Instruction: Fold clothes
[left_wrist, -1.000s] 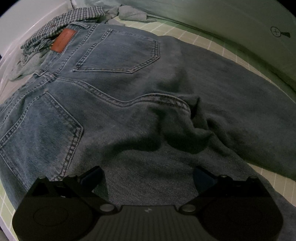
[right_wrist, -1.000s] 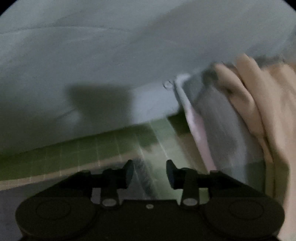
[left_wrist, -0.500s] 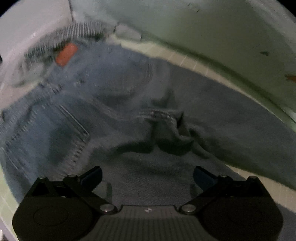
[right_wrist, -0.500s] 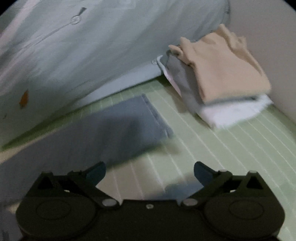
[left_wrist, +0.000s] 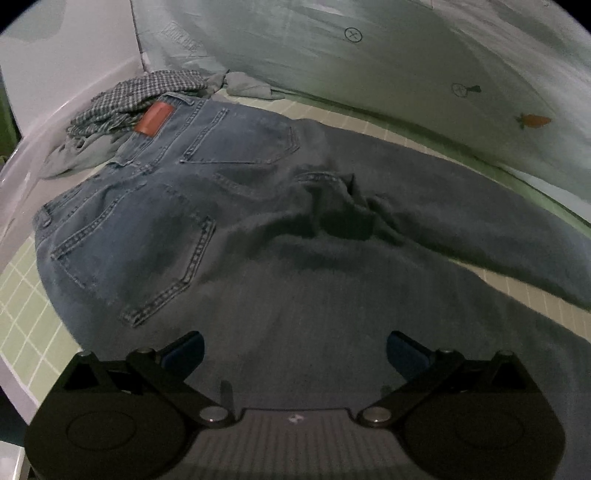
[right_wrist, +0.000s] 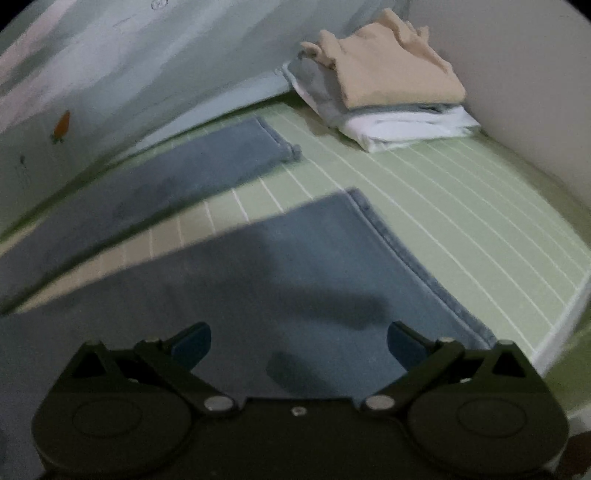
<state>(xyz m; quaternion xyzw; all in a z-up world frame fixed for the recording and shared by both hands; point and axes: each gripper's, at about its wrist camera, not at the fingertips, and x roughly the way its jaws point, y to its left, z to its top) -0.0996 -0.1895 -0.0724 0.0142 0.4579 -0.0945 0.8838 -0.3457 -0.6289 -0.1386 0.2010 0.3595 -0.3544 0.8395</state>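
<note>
A: Where were the jeans (left_wrist: 229, 206)?

B: Spread flat, back side up, on the green checked mat (left_wrist: 22, 295). In the left wrist view the waist sat toward 10 o'clock, with the brown patch (left_wrist: 153, 119) near 11. Both back pockets showed, and the legs ran off toward 3 and 4 o'clock. The crotch was bunched near the middle.

A: And the left gripper (left_wrist: 293, 350)?

B: Its jaws stood wide apart, over the nearer leg, clamped on nothing. Whether it touched the denim, I could not tell.

A: The right gripper (right_wrist: 298, 339)?

B: Also spread wide and holding nothing, over the lower end of the near leg (right_wrist: 295, 266). That hem ran toward 4 o'clock. The far leg (right_wrist: 207, 158) lay apart from it, a strip of mat between, its hem near 12.

A: Anything else there?

B: A checked cloth (left_wrist: 144, 98) and a grey cloth (left_wrist: 247, 85) lay crumpled beyond the waist at 11 and 12. In the right view, a folded stack (right_wrist: 391, 88) sat at 1 o'clock against the wall (right_wrist: 524, 85), beige on top, white at the bottom. A pale sheet (left_wrist: 406, 66) with small carrot prints rose behind the mat.
</note>
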